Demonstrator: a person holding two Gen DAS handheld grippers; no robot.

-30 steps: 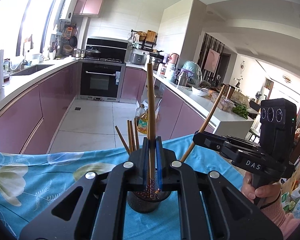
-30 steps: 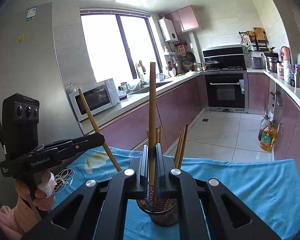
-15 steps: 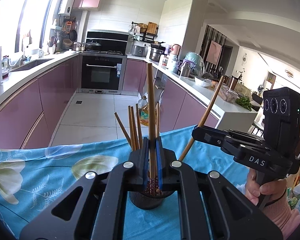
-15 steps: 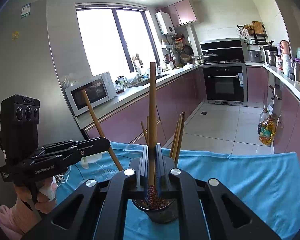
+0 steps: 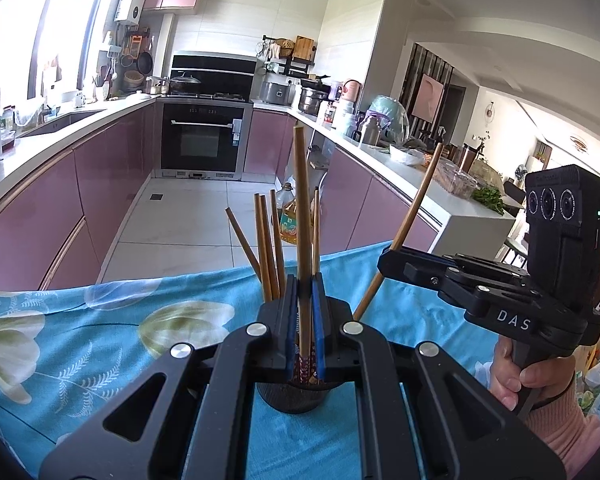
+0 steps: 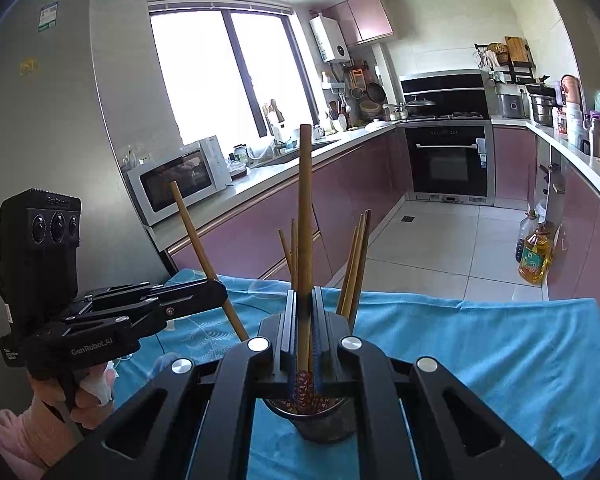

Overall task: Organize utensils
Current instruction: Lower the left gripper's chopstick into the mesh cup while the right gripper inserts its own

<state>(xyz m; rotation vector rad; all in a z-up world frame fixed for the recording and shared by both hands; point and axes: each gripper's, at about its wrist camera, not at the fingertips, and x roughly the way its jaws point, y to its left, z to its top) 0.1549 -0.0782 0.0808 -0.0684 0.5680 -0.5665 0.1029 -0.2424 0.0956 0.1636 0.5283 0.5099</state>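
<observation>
Nearest in each wrist view: jaws pressed together on one chopstick apiece. Left gripper (image 5: 304, 328) pinches its chopstick (image 5: 302, 216) low on the shaft, stick near upright, patterned tip down just over the holder (image 5: 289, 396). Right gripper (image 6: 304, 332) does the same w/ its own chopstick (image 6: 304, 216), tip poised at the mouth of the same dark cup (image 6: 320, 420). Whether either tip already sits inside, can't tell; the jaws hide it.

Just behind the jaws: approx. five more chopsticks (image 5: 265, 248) already stand in the cup, leaning fanned out. Cup sits on a blue floral tablecloth (image 5: 79, 340).

Handling, as a guess: sticks are light, stiff, thin wood, smooth and probably lacquered, so prone to swivel or slip in a two-pad pinch. Hold low near the tip, as now, gives good aim but leaves a long top-heavy end free to tip. The cup looks light too; a sideways nudge could shift or topple it, so go straight down and release only once the tip is inside.

Further out: a hand (image 5: 516, 376) on the right grip. Beyond, purple cabinets, oven (image 5: 201, 140), an oil bottle (image 6: 534, 254) on the floor, microwave (image 6: 179, 178).
</observation>
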